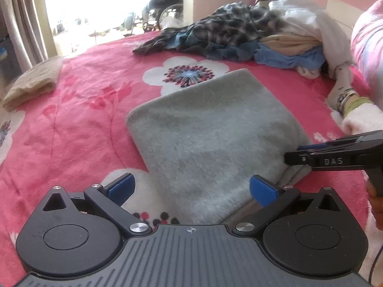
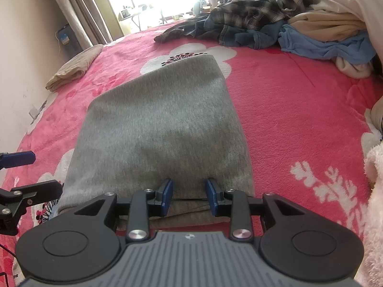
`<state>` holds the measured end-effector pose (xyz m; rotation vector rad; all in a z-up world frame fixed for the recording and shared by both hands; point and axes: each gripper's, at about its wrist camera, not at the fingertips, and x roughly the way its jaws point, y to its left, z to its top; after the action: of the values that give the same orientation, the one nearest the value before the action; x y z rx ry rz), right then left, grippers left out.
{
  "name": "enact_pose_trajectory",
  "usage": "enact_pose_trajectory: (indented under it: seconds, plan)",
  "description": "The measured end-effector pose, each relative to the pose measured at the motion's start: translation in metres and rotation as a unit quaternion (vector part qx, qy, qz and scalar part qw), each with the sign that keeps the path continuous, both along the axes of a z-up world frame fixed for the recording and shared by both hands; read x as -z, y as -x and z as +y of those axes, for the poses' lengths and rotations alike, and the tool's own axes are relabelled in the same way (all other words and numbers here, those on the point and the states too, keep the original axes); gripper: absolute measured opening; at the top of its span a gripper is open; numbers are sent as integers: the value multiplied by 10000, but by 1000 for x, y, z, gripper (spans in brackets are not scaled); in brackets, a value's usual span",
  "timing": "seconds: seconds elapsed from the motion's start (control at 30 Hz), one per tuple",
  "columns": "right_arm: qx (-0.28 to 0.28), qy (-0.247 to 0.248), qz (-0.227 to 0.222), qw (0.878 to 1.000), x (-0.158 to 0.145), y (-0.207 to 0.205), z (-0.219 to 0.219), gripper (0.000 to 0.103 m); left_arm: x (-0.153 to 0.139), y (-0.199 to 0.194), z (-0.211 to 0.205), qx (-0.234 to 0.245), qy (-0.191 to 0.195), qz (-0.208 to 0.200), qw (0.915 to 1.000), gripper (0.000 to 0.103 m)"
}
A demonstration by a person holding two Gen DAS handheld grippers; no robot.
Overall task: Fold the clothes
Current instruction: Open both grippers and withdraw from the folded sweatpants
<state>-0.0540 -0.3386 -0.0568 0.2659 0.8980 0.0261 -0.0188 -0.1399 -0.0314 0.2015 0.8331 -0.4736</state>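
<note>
Blown-out window (image 1: 100,7) glare, soft focus, fisheye-bent edges.

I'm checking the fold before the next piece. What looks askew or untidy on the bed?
The grey garment lies folded flat, but lower layers poke out unevenly at its near edge. Behind it, a heap of unfolded clothes sprawls across the blanket.
</note>
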Motion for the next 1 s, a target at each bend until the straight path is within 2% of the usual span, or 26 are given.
enact_pose_trajectory:
  seconds: [0.17,0.37,0.53,0.63,0.67,0.73,0.9,1.0]
  plan:
    - [-6,-85,-15,10000,0,0,0,42,3,-7,5,-142,70,197,9997,103]
    - [13,-168,-72,9998,-4,3,2,49,4,-8,7,-282,23,207,9994,103]
    - [1,-230,-341,9992,-18,11,2,72,5,-12,9,-380,-73,251,9989,103]
    - [62,-116,-505,9986,-29,16,1,80,5,-13,11,-436,-50,269,9987,103]
    - [121,-203,-505,9984,-30,16,-2,82,5,-13,12,-461,-29,276,9986,103]
    - [270,-424,-448,9977,-29,16,-9,92,5,-14,14,-491,22,296,9984,103]
    - [619,-332,-192,9973,-23,10,-14,95,5,-14,16,-529,60,325,9981,103]
    - [705,-257,-220,9969,-22,10,-13,99,5,-15,17,-547,63,336,9979,103]
